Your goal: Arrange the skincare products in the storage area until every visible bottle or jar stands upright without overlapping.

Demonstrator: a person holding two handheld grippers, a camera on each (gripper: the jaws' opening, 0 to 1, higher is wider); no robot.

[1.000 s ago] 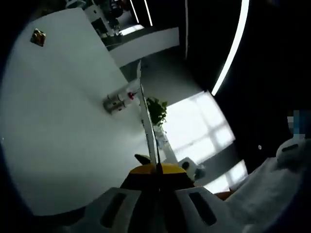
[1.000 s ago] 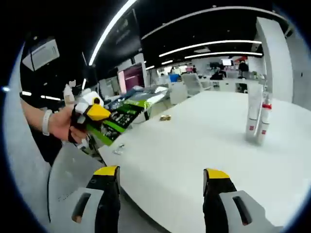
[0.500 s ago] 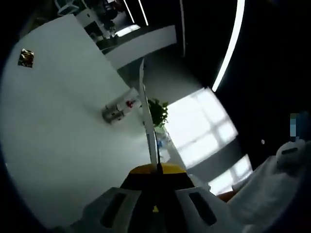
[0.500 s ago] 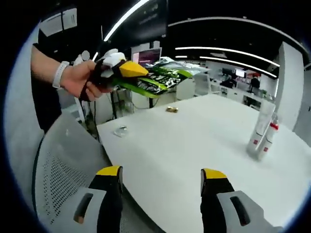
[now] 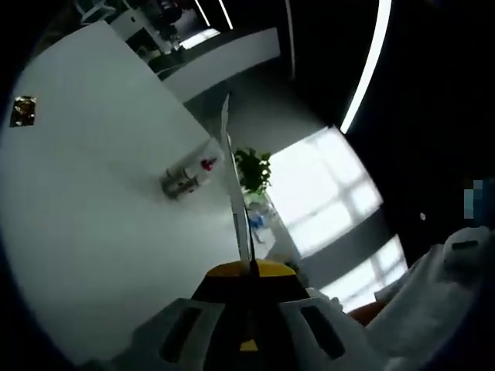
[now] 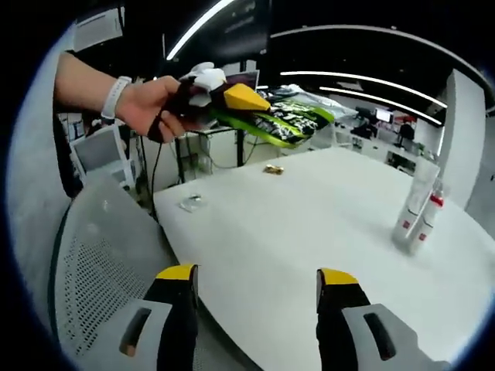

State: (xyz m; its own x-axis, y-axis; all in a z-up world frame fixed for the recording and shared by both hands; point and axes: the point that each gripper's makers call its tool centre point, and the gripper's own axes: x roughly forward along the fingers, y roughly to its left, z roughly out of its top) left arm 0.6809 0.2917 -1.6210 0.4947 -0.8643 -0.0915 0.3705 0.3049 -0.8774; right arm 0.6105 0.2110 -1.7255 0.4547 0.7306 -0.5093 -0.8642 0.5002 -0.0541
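A white tube and a slimmer bottle with a red cap stand upright side by side at the table's far right; in the left gripper view the same pair shows tilted. My left gripper is shut on a flat green packet, seen edge-on. In the right gripper view a hand holds that left gripper above the table's near corner, with the green packet sticking out to the right. My right gripper hangs open over the table's front edge, nothing between its fingers.
A gold wrapper lies at the back of the white table, a small clear item near its left corner. A grey mesh chair stands at the left. A potted plant is beyond the table.
The hand has carried the left gripper and its green packet rightward and further over the table. The right gripper stays open. The bottles have not moved.
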